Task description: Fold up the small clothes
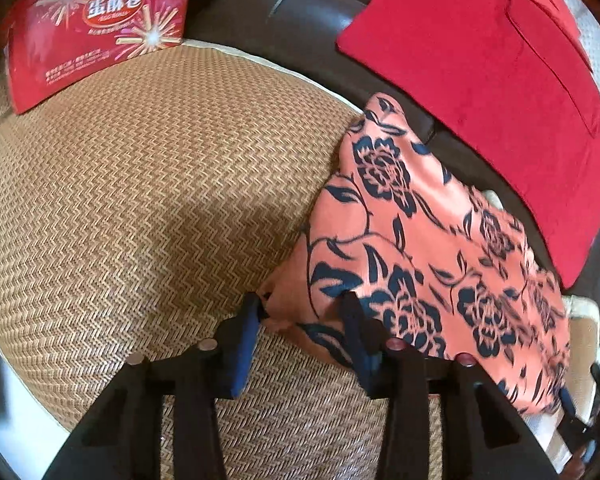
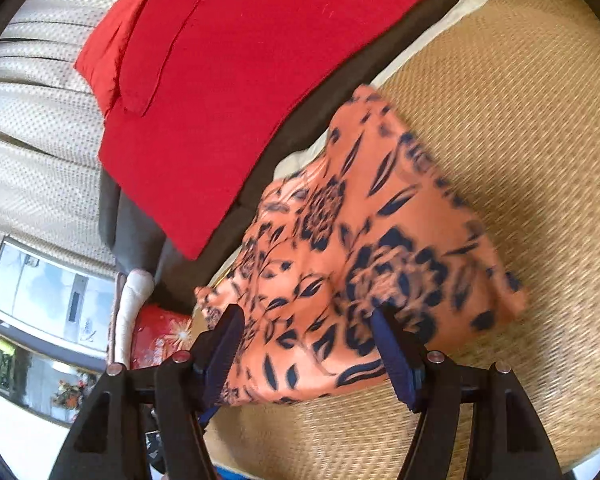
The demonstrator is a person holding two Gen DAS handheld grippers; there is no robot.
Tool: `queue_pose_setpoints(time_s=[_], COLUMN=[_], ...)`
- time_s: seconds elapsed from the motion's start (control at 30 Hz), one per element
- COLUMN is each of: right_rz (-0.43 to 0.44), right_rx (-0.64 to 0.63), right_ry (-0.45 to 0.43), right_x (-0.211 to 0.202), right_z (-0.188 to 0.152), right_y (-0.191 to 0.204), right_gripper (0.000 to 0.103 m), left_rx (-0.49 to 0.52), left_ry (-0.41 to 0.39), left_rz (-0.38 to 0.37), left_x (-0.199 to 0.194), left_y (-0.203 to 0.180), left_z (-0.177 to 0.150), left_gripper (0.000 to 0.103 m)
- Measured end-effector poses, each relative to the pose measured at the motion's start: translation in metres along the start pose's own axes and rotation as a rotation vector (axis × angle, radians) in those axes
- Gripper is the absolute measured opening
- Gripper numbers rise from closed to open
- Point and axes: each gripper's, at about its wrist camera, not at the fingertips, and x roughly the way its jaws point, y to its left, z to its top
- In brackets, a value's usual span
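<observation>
Nearest the left wrist camera, the left gripper (image 1: 302, 306) stood with its 2 blue-padded fingers (image 1: 244, 344) spread wide, holding nothing. The tips sat at the near corner of an orange garment with a dark blue floral print (image 1: 428, 248); the left tip was at the very edge of the cloth and the right tip lay over the print, though whether either pressed on the fabric could not be told.

The garment lay bunched on a woven rattan mat (image 1: 140, 200), on the mat's right part, its far end reaching over the mat's pale trim toward a dark brown leather sofa back (image 1: 284, 8). A red cushion (image 1: 480, 72) leaned on that sofa back just behind the garment. At the far left of the mat stood a red egg-roll gift box (image 1: 96, 24) with Chinese lettering.

In the right wrist view, the right gripper (image 2: 306, 316) was likewise wide apart and gripped nothing. Its 2 blue fingers (image 2: 392, 356) straddled the near part of the same garment (image 2: 360, 240), which looked blurred there. The mat (image 2: 520, 120) spread to the right, the cushion (image 2: 260, 72) lay beyond the garment, and a cream dotted curtain (image 2: 32, 120) hung at the left.
</observation>
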Motion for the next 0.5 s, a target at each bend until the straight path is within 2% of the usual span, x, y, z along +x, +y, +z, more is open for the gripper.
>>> queue_pose_setpoints(time_s=[0.03, 0.1, 0.2, 0.3, 0.4, 0.5], right_rz=[-0.01, -0.015, -0.042, -0.124, -0.214, -0.231], right_rx=[-0.005, -0.002, 0.009, -0.005, -0.026, -0.006], right_ry=[-0.025, -0.058, -0.093, -0.166, -0.209, -0.187], right_x=[-0.005, -0.011, -0.017, -0.035, -0.044, -0.041], right_z=[0.003, 0.011, 0.018, 0.032, 0.043, 0.051], right_y=[-0.002, -0.006, -0.011, -0.017, -0.024, -0.036], right_gripper=[0.07, 0.07, 0.07, 0.07, 0.07, 0.07], left_rx=[-0.016, -0.028, 0.02, 0.043, 0.115, 0.125], left_ry=[0.005, 0.0, -0.004, -0.036, -0.063, -0.079], left_rz=[-0.003, -0.017, -0.004, -0.022, -0.006, 0.005], left_x=[0.004, 0.01, 0.02, 0.024, 0.026, 0.032], left_y=[0.0, 0.003, -0.01, -0.023, -0.042, -0.049], left_z=[0.004, 0.012, 0.018, 0.022, 0.021, 0.024], left_gripper=[0.067, 0.07, 0.07, 0.068, 0.051, 0.05])
